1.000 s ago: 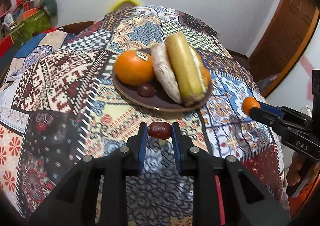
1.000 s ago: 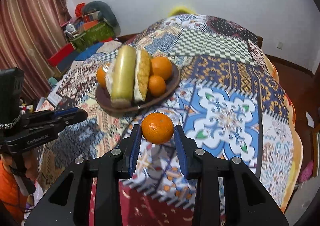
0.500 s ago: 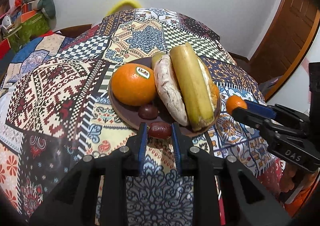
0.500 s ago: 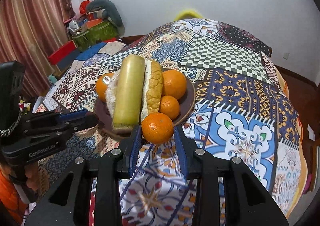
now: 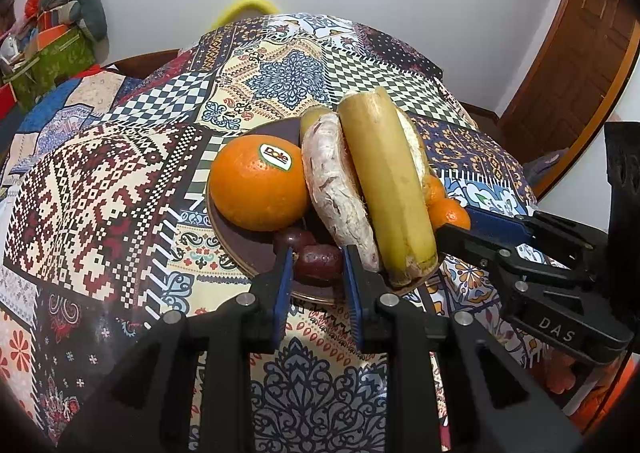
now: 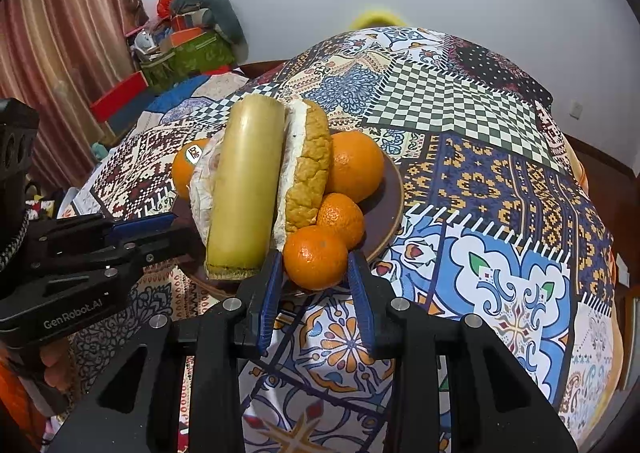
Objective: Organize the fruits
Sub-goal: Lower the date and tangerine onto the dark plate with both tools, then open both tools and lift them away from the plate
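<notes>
A brown plate (image 5: 236,249) on the patchwork tablecloth holds a large orange (image 5: 256,183) with a sticker, a pale wrapped piece (image 5: 336,189), a yellow-green stalk (image 5: 388,181), a bread roll (image 6: 308,169), two more oranges (image 6: 354,167) and a dark date (image 5: 294,239). My left gripper (image 5: 318,263) is shut on a dark red date (image 5: 318,261) over the plate's near rim. My right gripper (image 6: 314,259) is shut on a small orange (image 6: 316,257) at the plate's near edge, beside another small orange (image 6: 340,217). It also shows in the left wrist view (image 5: 460,225).
The round table (image 6: 500,181) drops away on all sides. Boxes, bags and a cushion (image 6: 192,37) are stacked by the wall at the back left. A wooden door (image 5: 576,53) stands at the right. A yellow chair back (image 5: 248,9) shows behind the table.
Both grippers have moved forward to the plate with their fruit. The date now sits over the plate's near rim and the small orange is against the plate's edge.
</notes>
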Available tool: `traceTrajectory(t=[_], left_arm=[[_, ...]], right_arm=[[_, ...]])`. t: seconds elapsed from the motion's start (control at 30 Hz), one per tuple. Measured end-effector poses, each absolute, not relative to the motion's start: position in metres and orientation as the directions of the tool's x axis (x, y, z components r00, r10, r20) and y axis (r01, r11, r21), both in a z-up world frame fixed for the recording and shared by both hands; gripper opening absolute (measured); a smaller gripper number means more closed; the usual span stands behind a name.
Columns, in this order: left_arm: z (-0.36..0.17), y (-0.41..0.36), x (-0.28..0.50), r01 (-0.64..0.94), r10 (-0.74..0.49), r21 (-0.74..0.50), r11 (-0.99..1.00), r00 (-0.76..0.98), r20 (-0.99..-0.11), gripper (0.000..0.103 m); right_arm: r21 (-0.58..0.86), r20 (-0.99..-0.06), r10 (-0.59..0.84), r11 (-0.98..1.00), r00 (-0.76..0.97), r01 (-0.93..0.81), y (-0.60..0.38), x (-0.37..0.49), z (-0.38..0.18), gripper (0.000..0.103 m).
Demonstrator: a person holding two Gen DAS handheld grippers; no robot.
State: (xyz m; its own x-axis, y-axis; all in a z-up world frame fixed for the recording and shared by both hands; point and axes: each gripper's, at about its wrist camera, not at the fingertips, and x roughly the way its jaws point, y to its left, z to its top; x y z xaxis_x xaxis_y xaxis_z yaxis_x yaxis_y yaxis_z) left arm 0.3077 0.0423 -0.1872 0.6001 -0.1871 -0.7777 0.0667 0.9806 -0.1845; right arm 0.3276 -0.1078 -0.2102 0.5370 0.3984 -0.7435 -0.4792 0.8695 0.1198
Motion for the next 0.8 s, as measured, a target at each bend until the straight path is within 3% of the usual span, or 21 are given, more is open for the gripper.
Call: traceTrajectory(t=[0.23,0.37,0.47,0.8], left_arm=[[-0.191,0.044,0.309,0.059,-0.193,-0.196,0.979,0.584,-0.788,0.024],[-0.189,0.045,0.305,0.053,-0.185,-0.192,0.980,0.596,-0.782,0.036],[-0.184,0.045,0.300,0.052,-0.184,-0.192,0.980,0.602,-0.777,0.036],[-0.111,0.047,0.251,0.045,-0.148,-0.169,0.985,0.731,-0.666,0.036]], right_arm=[[0.166,-0.771,0.414,0.864,0.484,-0.475,-0.110,0.332,-0.216,0.036],[0.164,-0.773,0.407,0.869,0.487,-0.466,-0.114,0.328,-0.216,0.038],[0.164,-0.764,0.409,0.871,0.499,-0.463,-0.118,0.323,-0.208,0.038],[0.108,-0.632,0.408,0.889,0.659,-0.446,-0.136,0.277,-0.131,0.038]])
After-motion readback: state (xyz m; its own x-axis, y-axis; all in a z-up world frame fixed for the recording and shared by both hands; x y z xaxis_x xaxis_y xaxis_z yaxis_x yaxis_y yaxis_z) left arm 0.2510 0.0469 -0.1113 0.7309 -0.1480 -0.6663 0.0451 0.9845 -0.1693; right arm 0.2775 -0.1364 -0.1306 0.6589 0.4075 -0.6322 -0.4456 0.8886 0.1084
